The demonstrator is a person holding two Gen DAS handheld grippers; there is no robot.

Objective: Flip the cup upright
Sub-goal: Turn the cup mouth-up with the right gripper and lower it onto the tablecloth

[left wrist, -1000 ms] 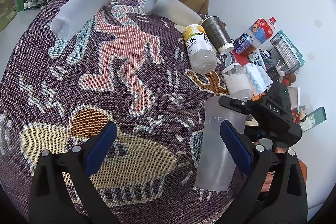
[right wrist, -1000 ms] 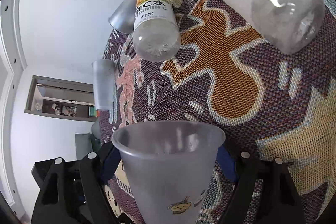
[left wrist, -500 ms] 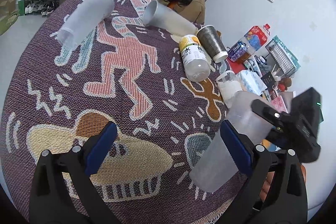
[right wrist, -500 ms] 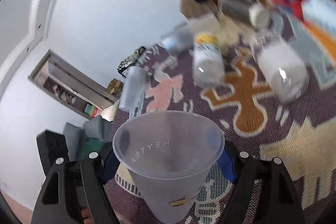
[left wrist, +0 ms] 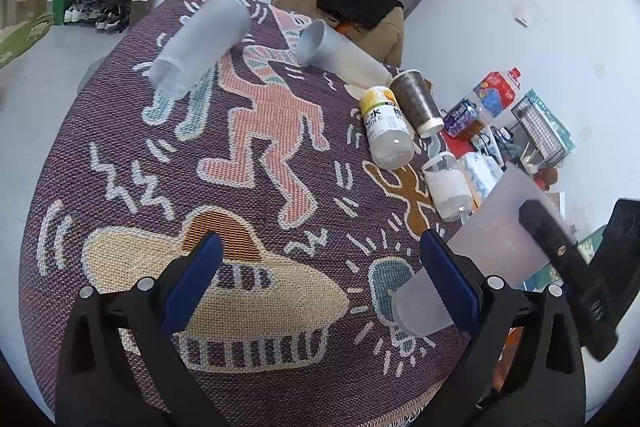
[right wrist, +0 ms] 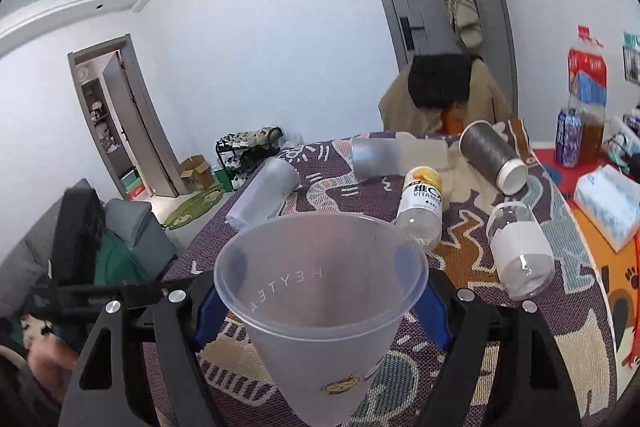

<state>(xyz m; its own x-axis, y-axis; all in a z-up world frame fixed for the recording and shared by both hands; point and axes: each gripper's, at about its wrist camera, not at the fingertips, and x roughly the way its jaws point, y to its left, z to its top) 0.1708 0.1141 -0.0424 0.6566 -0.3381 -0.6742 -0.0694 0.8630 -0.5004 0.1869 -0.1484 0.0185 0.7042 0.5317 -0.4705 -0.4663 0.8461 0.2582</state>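
Note:
My right gripper (right wrist: pixel 316 311) is shut on a frosted plastic cup (right wrist: pixel 320 311) marked HEYTEA, gripping its wall on both sides. The cup's open mouth faces up and toward the camera, its base low over the patterned cloth. In the left wrist view the same cup (left wrist: pixel 472 259) leans with its base near the cloth at the table's right edge, and the black right gripper (left wrist: pixel 568 267) clamps its upper part. My left gripper (left wrist: pixel 320 275) is open and empty, just left of the cup, above the cloth.
On the round table with the purple figure cloth (left wrist: pixel 200 155) lie two frosted cups (left wrist: pixel 200 43) (left wrist: pixel 336 53), a vitamin drink bottle (left wrist: pixel 386 127), a grey cup (left wrist: pixel 416 103) and a clear bottle (left wrist: pixel 448 187). A brown chair (right wrist: pixel 444 99) stands behind. Boxes and tissues lie on the floor at the right.
The right gripper has turned the cup from mouth-down on the cloth to tilted and mouth-up. The left gripper has stayed open and has risen slightly.

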